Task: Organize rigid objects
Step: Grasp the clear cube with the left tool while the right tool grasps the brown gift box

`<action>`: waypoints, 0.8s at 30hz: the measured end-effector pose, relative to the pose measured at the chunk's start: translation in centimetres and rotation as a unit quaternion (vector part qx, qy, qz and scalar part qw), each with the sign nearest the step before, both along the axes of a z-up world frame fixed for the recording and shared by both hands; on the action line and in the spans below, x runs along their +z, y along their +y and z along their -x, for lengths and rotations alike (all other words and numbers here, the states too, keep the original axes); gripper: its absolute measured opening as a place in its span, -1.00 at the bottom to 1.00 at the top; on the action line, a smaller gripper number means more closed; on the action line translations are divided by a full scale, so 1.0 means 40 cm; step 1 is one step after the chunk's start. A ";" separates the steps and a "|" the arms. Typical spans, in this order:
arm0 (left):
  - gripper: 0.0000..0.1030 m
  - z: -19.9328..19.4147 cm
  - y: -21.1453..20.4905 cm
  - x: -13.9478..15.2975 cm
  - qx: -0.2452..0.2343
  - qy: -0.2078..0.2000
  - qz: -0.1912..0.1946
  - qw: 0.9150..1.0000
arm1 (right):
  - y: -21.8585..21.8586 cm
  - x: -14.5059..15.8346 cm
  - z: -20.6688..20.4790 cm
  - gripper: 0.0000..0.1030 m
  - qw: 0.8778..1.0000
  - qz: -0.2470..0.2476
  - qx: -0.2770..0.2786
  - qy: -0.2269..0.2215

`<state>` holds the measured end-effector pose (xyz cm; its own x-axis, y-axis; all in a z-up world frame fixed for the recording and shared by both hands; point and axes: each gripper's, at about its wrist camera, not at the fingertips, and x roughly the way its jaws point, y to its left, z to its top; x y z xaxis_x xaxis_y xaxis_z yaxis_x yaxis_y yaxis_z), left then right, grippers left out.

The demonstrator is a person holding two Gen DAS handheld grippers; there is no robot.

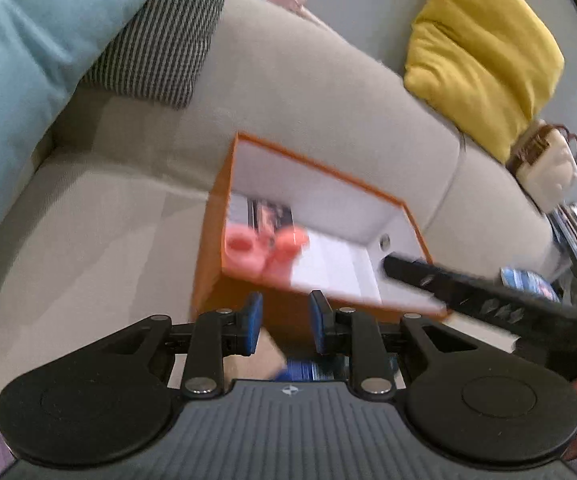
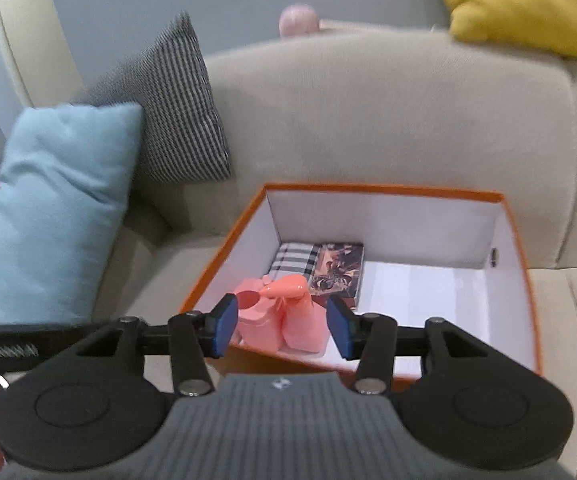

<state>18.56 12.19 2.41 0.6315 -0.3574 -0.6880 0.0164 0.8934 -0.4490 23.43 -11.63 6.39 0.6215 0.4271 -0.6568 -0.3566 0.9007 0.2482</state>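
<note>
Left wrist view: the left gripper hangs narrowly parted and empty before the orange box on the sofa; right wrist view: the right gripper stands spread, gripping nothing, above the pink bottle lying inside the box's near-left corner

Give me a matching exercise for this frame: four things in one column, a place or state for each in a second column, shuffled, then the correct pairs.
Things:
1. pink object
2. checked box
3. yellow cushion
4. right gripper

Places or states:
A. up on the sofa back
B. jaws apart, nothing pressed between the pads
C. against the back left corner of the orange box
D. at the front left of the orange box, near its front wall

Pairs: 1-D, 2-C, 3-A, 4-B
</note>
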 end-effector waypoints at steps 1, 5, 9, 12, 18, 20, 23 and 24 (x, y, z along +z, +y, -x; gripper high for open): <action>-0.46 0.022 -0.005 -0.011 -0.001 0.007 0.001 1.000 | -0.013 0.002 0.025 0.09 1.000 -0.004 -0.004 -0.006; -0.46 0.086 -0.024 -0.064 -0.007 0.038 -0.009 0.999 | -0.074 -0.033 0.129 0.10 0.999 -0.020 -0.028 0.006; -0.36 0.133 -0.064 -0.114 -0.032 0.053 -0.059 0.996 | -0.109 -0.126 0.202 0.09 0.996 -0.027 -0.058 0.067; -0.13 0.147 -0.083 -0.152 -0.042 0.068 -0.076 0.994 | -0.109 -0.187 0.237 0.08 0.993 -0.020 -0.069 0.093; 0.23 0.154 -0.125 -0.197 -0.054 0.067 -0.123 0.989 | -0.050 -0.251 0.253 -0.03 0.995 0.036 -0.048 0.078; 0.36 0.144 -0.137 -0.206 -0.059 0.068 -0.129 0.988 | -0.047 -0.264 0.255 -0.03 0.995 0.035 -0.042 0.084; 0.38 0.119 -0.151 -0.230 -0.064 0.079 -0.150 0.984 | -0.050 -0.274 0.248 -0.05 0.994 0.031 -0.045 0.091; 0.38 0.110 -0.155 -0.238 -0.065 0.084 -0.153 0.982 | -0.053 -0.279 0.242 -0.03 0.994 0.028 -0.045 0.094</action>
<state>14.15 5.98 -7.11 0.4627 -0.1873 -0.8665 0.0878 0.9823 -0.1655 13.76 -13.74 -4.78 0.5190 0.3357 -0.7861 -0.2264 0.9408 0.2523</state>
